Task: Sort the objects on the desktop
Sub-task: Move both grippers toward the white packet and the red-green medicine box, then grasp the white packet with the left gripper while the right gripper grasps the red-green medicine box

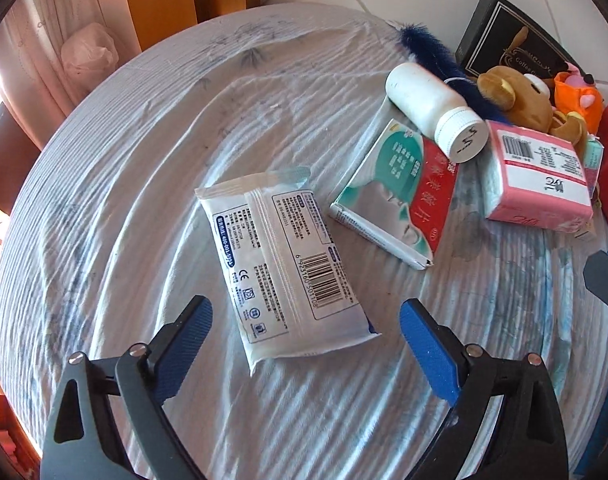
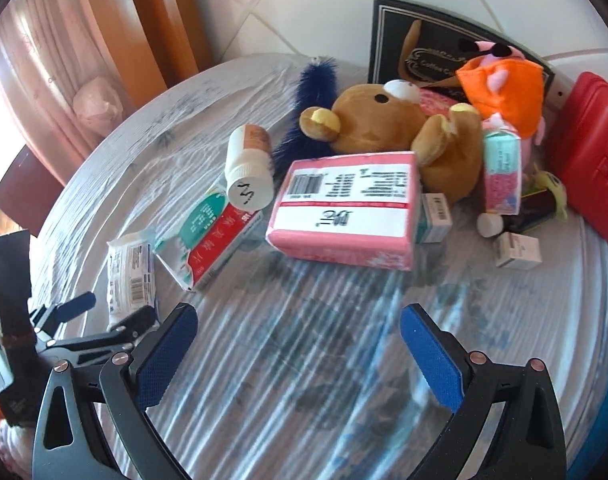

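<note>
A white wipes pack (image 1: 282, 264) lies label up on the cloth-covered round table (image 1: 144, 160). My left gripper (image 1: 306, 310) stands open just above it, its blue pads (image 1: 184, 344) on either side of the pack's near end without touching it. Behind the pack lie a green and red box (image 1: 392, 188), a white bottle (image 1: 436, 112) on its side and a pink tissue pack (image 1: 538, 176). My right gripper (image 2: 299, 316) is open over bare cloth in front of the pink tissue pack (image 2: 344, 208), nothing between its fingers. The right wrist view shows the left gripper (image 2: 114, 310) by the wipes pack (image 2: 130, 272).
At the back right are a brown teddy bear (image 2: 384, 128), a blue fuzzy strip (image 2: 308, 100), an orange and pink plush (image 2: 504, 80), a black box (image 2: 424, 40), a red case (image 2: 592, 160) and small cartons (image 2: 518, 250). A curtain (image 1: 44, 40) hangs beyond the table's left edge.
</note>
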Motion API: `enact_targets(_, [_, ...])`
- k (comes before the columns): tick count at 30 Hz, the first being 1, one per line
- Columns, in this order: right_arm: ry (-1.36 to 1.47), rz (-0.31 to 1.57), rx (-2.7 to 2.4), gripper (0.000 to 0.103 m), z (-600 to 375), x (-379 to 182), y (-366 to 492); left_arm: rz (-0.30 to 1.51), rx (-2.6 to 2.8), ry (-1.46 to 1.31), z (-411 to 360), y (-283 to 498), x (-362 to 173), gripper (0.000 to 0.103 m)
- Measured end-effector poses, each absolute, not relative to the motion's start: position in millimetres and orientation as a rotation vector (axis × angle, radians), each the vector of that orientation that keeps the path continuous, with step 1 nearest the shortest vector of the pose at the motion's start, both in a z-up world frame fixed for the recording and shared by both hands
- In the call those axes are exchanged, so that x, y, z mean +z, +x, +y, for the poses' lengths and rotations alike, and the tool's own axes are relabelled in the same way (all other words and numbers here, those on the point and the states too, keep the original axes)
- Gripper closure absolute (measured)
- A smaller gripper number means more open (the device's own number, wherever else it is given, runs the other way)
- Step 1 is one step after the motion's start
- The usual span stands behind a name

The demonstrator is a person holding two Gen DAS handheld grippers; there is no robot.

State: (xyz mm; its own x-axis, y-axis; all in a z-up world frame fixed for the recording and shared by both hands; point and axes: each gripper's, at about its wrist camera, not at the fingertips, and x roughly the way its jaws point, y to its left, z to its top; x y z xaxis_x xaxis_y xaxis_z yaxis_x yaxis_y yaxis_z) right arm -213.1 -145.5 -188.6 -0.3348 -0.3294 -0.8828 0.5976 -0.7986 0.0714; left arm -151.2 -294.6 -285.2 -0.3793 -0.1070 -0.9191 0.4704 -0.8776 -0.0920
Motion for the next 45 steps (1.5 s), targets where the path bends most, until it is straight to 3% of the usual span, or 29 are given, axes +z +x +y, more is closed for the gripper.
enact_targets(6, [1.417,0.329,-2.109,0.000,-192.3,-220.5,-219.6,0.375,-2.279,1.470,-321.2,-154.7,-303.6,0.006])
enact_targets(13, [1.469,0.313,-2.087,0.000,-245.4,-244.1,-223.7,0.389,-2.302,1.427,-361.8,-167.2,-304.1,0.006])
enact_targets(16, [1.494,0.322,-2.102,0.000,-264.5,-255.2,-228.2,0.372,-2.316,1.437,-367.2,-173.2,-305.1,0.000])
enact_targets(19, [1.537,0.326,-2.107,0.000,-278.0,-268.4,-233.3,0.359,-2.336,1.442,-369.4,-176.6,-306.9,0.000])
enact_targets(28, [1.517,0.424,-2.175,0.000,-286.0,-282.5,-232.7,0.350,-2.346,1.417,-367.8,-174.2,-306.6,0.000])
enact_targets(37, [1.520,0.349,-2.158,0.002,-269.4,-277.8,-238.0,0.363,-2.345,1.362,-366.0,-170.7,-307.6,0.000])
enact_targets(39, [1.497,0.342,-2.176,0.020,-264.8,-272.1,-239.2,0.363,-2.343,1.360,-363.9,-169.4,-305.4,0.010])
enact_targets(40, [1.484,0.350,-2.172,0.020,-263.4,-270.1,-238.7,0.357,-2.351,1.359,-361.2,-169.0,-303.6,0.015])
enact_targets(42, [1.490,0.350,-2.154,0.022,-260.9,-269.4,-237.9,0.339,-2.377,1.371,-354.1,-168.8,-299.8,0.040])
enact_targets(45, [1.497,0.353,-2.132,0.024,-261.1,-263.9,-234.7,0.323,-2.385,1.398,-346.6,-168.6,-298.0,0.048])
